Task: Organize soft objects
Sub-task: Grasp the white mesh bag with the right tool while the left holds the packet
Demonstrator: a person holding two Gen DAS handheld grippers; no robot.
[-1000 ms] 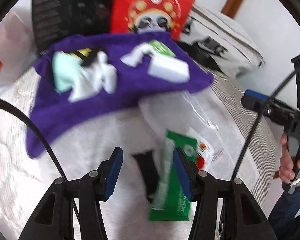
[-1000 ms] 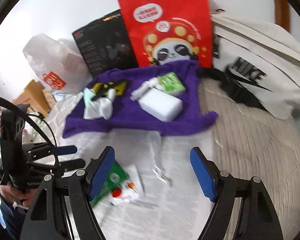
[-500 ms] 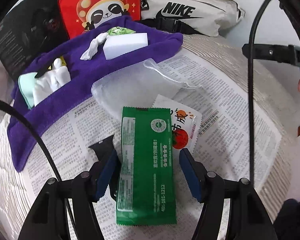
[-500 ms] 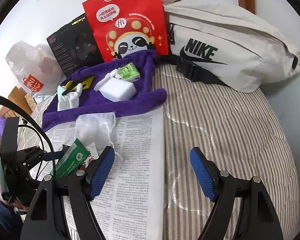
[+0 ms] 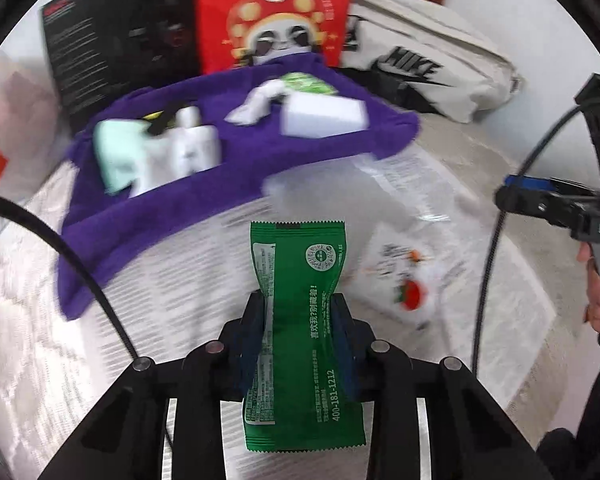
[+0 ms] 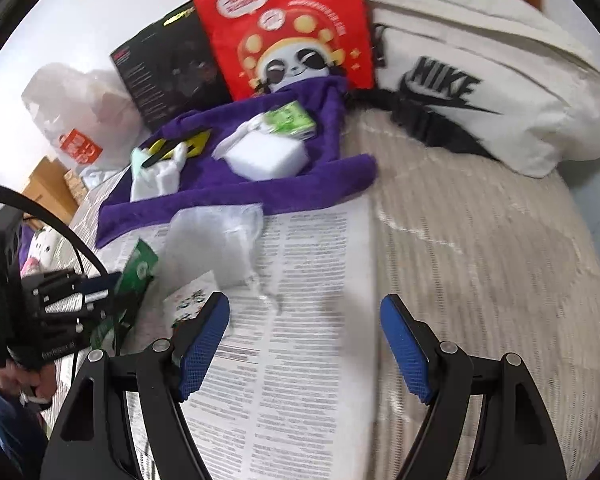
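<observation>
Left gripper (image 5: 298, 328): jaws just squeezed shut on the flat green plastic snack packet (image 5: 300, 320), pinching its middle. Half a second back: jaws wide, packet flat on the printed newspaper sheet (image 5: 204, 272). Now held just above that newspaper, near the purple towel (image 5: 236, 184). Ready for carrying, probably. Right gripper (image 6: 304, 340): wide open, empty, over the newspaper.

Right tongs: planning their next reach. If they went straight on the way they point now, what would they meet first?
Probably the newspaper lying between the open right tongs; nothing stands in their way first, though depth is unclear.
</observation>
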